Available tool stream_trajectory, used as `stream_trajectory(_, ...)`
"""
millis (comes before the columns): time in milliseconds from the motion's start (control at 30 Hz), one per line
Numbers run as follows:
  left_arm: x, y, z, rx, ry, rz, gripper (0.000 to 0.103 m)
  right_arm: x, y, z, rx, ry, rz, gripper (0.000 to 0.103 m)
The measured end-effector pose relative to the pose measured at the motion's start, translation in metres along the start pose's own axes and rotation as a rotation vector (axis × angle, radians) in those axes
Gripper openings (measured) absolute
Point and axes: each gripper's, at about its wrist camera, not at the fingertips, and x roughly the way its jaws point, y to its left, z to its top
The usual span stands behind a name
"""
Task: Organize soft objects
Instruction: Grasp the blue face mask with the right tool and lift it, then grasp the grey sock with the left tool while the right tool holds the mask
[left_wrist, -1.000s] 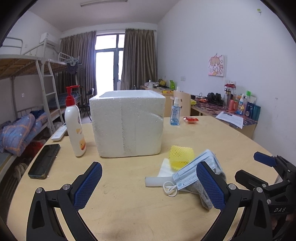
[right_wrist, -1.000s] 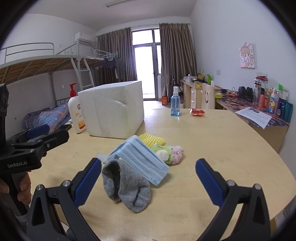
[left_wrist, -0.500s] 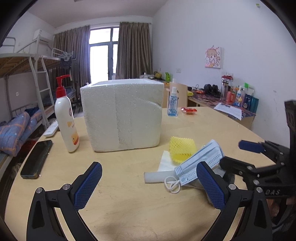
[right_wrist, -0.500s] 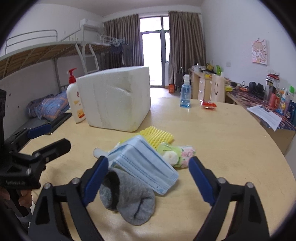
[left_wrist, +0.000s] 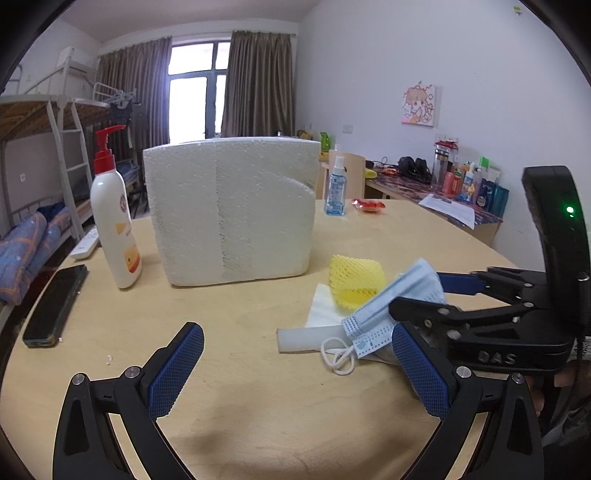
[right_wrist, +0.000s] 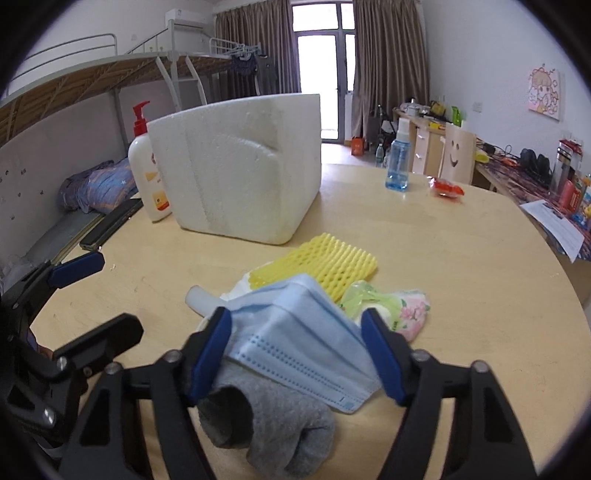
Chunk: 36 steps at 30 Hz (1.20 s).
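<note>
Right claw sits with its fingers spread on both sides of the blue face mask, not clamped. The mask lies on the gray sock, by the yellow foam net. Left claw hangs wide open, holding nothing, over the desk, foam box behind.

Both claws agape: left claw, right claw.

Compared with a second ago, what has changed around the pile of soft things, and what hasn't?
The right gripper has advanced onto the pile and narrowed; its pads now flank the blue face mask lying over the grey sock, not yet clamped. The left gripper stayed open over bare table. The foam box, lotion bottle and yellow foam net haven't moved.
</note>
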Motion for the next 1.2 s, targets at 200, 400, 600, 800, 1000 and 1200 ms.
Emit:
stream_trajectory(200, 0.002, -0.006, -0.002, 0.016, 0.003, -0.017, 0.102, 0.005, 0.001, -0.001, -0.007, 0.011, 0.001, 0.049)
stream_trajectory(400, 0.001, -0.014, -0.003, 0.033, 0.004, -0.039, 0.102, -0.014, -0.005, 0.003, 0.028, -0.061, 0.006, 0.042)
stream_trajectory(600, -0.001, -0.031, -0.004, 0.064, -0.001, -0.09, 0.102, -0.047, -0.017, 0.007, 0.068, -0.151, 0.002, 0.041)
stream_trajectory(800, 0.005, -0.047, -0.004, 0.07, 0.017, -0.116, 0.102, -0.066, -0.028, 0.002, 0.086, -0.19, -0.024, 0.042)
stream_trajectory(1000, 0.016, -0.058, -0.001, 0.049, 0.039, -0.152, 0.102, -0.082, -0.043, -0.006, 0.125, -0.226, -0.059, 0.042)
stream_trajectory(1200, 0.03, -0.076, -0.001, 0.048, 0.075, -0.162, 0.102, -0.094, -0.062, -0.019, 0.166, -0.244, -0.1, 0.042)
